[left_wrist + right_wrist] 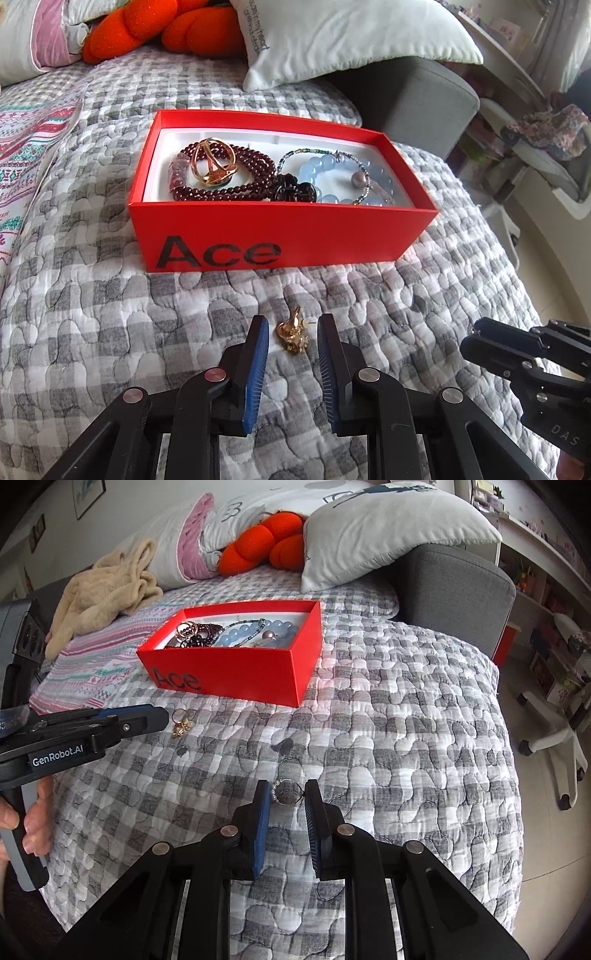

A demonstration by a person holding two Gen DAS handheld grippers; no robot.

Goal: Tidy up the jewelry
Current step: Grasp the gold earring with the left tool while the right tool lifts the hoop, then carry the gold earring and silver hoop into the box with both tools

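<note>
A red "Ace" box (280, 236) (236, 664) lies open on the quilted bed. It holds a dark red bead bracelet (236, 188), a gold ring (212, 162), a pale blue bead bracelet (325, 173) and a black flower piece (291, 190). In front of the box a small gold earring (293, 334) (181, 727) lies on the quilt. My left gripper (292, 319) (162, 716) straddles it with slim gaps at the pads, so it is open. My right gripper (287, 783) is shut on a pearl ring (286, 794) just above the quilt.
Pillows (369, 528) and an orange plush (155, 29) lie at the bed's head beside a grey upholstered end (454, 590). A beige garment (107, 587) and a striped blanket (26, 147) are on the left. The bed edge drops off on the right toward a wheeled chair (554, 738).
</note>
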